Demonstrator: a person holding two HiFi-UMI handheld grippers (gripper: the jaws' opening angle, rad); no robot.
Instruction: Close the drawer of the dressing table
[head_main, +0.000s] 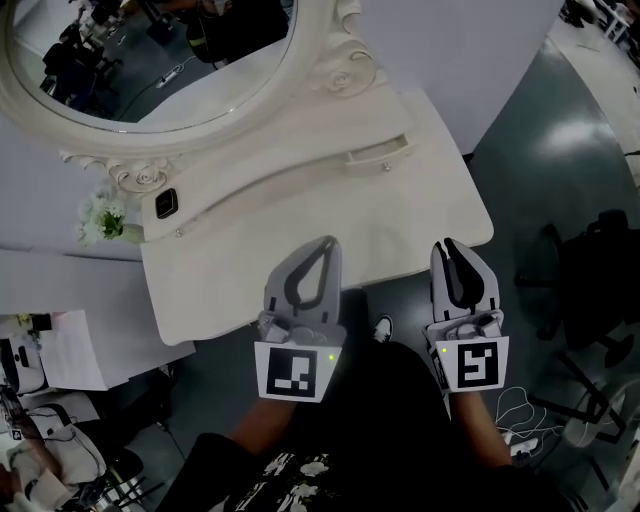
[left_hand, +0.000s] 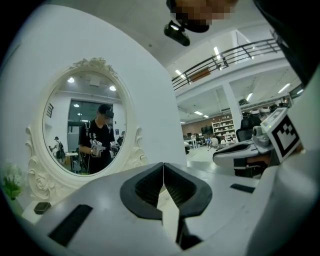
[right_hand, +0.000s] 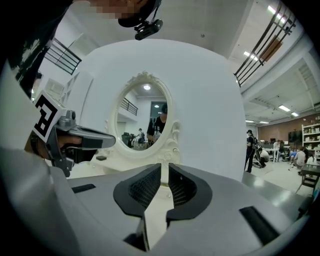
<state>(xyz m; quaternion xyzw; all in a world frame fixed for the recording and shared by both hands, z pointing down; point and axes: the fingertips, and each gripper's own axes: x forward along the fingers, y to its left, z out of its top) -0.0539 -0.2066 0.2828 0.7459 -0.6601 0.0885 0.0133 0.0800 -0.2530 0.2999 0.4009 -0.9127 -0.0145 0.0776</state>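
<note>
Beyond both grippers, across the bare white tabletop (head_main: 255, 255), the small white drawer (head_main: 378, 153) sits in the raised ledge under the oval white-framed mirror (head_main: 150, 60), just right of the mirror's foot. It stands slightly proud of the ledge, front face towards you. Its long axis runs along the ledge, from lower left to upper right in the head view, so closing it looks like a straight push away from you, square to that face. Your left gripper (head_main: 326, 243) and right gripper (head_main: 447, 245) hang over the near edge of the tabletop, well short of the drawer. It lies ahead and between them, about equally near to either. The left fingers are pressed together on nothing. The right fingers stand a narrow slit apart, also with nothing between them. Either tip would probably serve as a pusher.
</note>
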